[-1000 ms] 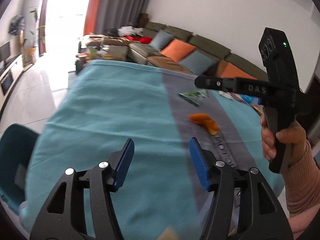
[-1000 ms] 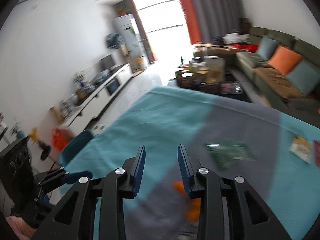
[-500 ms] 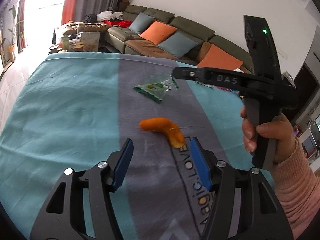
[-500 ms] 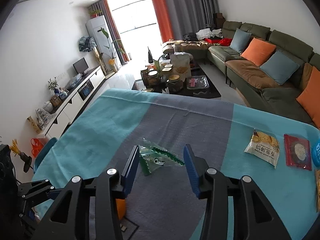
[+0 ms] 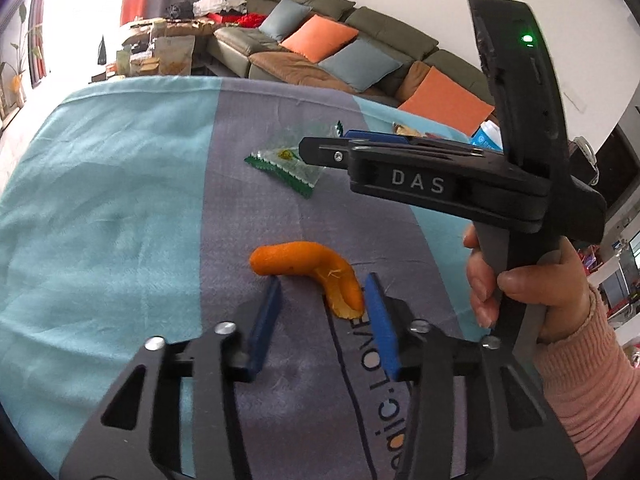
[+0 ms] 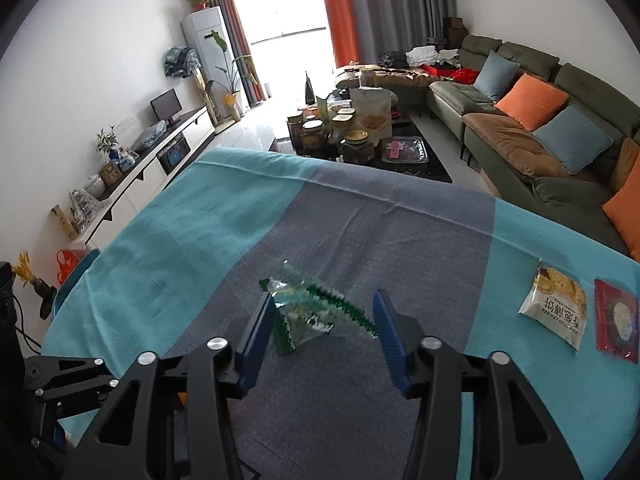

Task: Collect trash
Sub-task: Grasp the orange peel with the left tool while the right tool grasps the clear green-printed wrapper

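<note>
Left gripper (image 5: 322, 294) points forward and downward, jaws parted and closing. Right gripper (image 6: 324, 316) is likewise pitched downward, jaws parted and closing. In the left wrist view, the right hand (image 5: 524, 284) grips its handle at 3 o'clock, fingers wrapped, pink sleeve (image 5: 588, 364) at the wrist.

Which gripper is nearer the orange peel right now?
Left. The left gripper straddles the orange peel, its jaws closing with the peel's near end between them. The right gripper is farther up the cloth, closing around the green wrapper.
</note>
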The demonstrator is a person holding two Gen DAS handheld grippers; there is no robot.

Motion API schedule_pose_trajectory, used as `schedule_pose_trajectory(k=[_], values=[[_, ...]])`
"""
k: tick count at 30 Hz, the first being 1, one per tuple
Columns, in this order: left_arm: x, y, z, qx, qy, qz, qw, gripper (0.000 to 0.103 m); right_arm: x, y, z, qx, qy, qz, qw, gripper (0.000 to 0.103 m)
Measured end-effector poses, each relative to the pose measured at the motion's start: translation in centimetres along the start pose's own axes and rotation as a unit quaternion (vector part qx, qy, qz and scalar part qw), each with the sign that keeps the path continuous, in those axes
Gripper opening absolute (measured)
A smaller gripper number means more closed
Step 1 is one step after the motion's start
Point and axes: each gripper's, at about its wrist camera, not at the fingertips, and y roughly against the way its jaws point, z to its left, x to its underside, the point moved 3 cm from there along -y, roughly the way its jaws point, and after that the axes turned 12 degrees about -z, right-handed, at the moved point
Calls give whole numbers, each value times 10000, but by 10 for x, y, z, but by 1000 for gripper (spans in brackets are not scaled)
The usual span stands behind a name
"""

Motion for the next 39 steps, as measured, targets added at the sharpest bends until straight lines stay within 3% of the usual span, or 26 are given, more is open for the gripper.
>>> schedule_pose_trajectory(k=[6, 12, 14, 30, 32, 33, 34, 39], values=[[1, -3, 3, 142, 47, -3, 9999, 22, 2, 4, -1, -54, 0, -25, 10000, 34], [1, 4, 3, 173, 1, -104, 9998, 8, 2, 11, 0, -65, -5, -101, 9999, 21], [3, 9, 2, 174, -18, -139, 9998, 7, 2, 13, -1, -74, -21, -119, 9999, 17], [12, 77, 9, 125, -52, -662, 9977, 1, 4, 53, 14, -445, -289, -511, 9973, 16], [13, 79, 7, 83, -111, -662, 9977, 9, 6, 57, 17, -489, -312, -540, 9969, 16], [15, 77, 6, 66, -134, -610, 9980, 30, 7, 57, 17, -514, -341, -542, 9966, 16], [15, 74, 5, 17, -158, -587, 9981, 40, 8, 58, 18, -528, -374, -547, 9964, 16], [19, 47, -10, -79, -438, -319, 9985, 40, 12, 62, 18, -535, -488, -561, 9958, 16]])
